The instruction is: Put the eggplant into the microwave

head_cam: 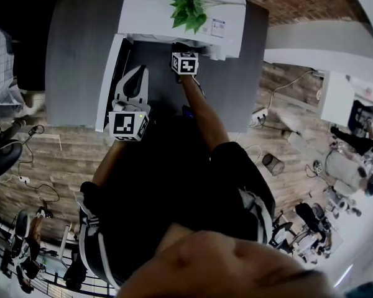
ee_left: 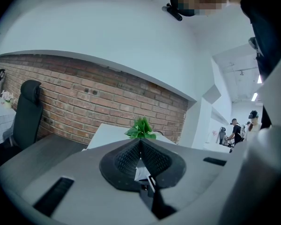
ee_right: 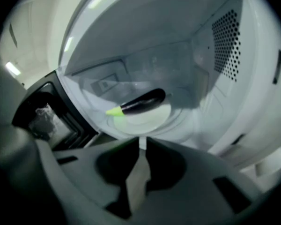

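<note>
The eggplant (ee_right: 143, 102), dark purple with a pale green stem end, lies on the round glass plate (ee_right: 152, 118) inside the white microwave (ee_right: 178, 64). It is free of both grippers. My right gripper (ee_right: 142, 142) sits at the oven's mouth just in front of the plate; its jaws stand nearly together with a narrow slit and nothing between them. From the head view that right gripper (head_cam: 184, 54) reaches under the microwave's (head_cam: 174, 11) top. My left gripper (head_cam: 135, 79) hovers beside the swung-out door (head_cam: 109, 82). The left gripper (ee_left: 140, 142) has its tips touching and holds nothing.
A green leafy plant (head_cam: 188, 5) stands on the microwave's top, also visible as the plant (ee_left: 140, 128) past the left jaws. The oven rests on a grey table (head_cam: 81, 42). Its open door (ee_right: 42, 116) hangs at the left. People (head_cam: 354, 160) and cables occupy the floor at right.
</note>
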A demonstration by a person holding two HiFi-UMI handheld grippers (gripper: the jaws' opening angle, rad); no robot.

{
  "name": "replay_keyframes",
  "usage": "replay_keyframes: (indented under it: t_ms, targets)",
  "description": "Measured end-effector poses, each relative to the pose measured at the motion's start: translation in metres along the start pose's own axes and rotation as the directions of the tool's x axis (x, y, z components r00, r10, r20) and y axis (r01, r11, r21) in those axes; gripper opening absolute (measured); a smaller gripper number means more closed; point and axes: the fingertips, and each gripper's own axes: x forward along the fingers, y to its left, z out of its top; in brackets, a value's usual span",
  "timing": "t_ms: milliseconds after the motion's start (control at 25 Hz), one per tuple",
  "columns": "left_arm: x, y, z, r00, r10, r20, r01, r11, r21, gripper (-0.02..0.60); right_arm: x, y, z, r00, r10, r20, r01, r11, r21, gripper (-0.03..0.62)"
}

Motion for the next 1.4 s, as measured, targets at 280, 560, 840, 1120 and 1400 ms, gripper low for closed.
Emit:
replay_keyframes:
  t_ms: [280,560,840,1120,1400]
  targets:
    - [-0.007,-0.003,0.005,1.000,-0.006,0.016,0.006,1.000,0.004,0.035,-0.012,0.001,-0.001,1.000,-0.002,0.002,0.002,1.000,0.020,0.041]
    - [-0.011,-0.006,0.008,0.999,-0.014,0.031,0.014,1.000,0.008,0.035,-0.024,0.004,-0.004,1.000,0.008,-0.002,-0.008,0.999,0.048,0.037]
    - [-0.014,-0.009,0.012,0.999,-0.024,0.044,0.024,1.000,0.017,0.035,-0.043,0.008,-0.006,1.000,0.019,0.019,-0.020,0.996,0.086,0.037]
    - [-0.017,-0.011,0.012,0.998,-0.033,0.045,0.032,0.999,0.018,0.035,-0.069,0.014,-0.003,0.999,0.023,0.037,-0.027,0.994,0.104,0.035]
    - [-0.019,-0.014,0.011,0.998,-0.039,0.048,0.038,0.999,0.024,0.035,-0.101,0.022,0.008,0.995,0.024,0.098,-0.033,0.996,0.084,0.035]
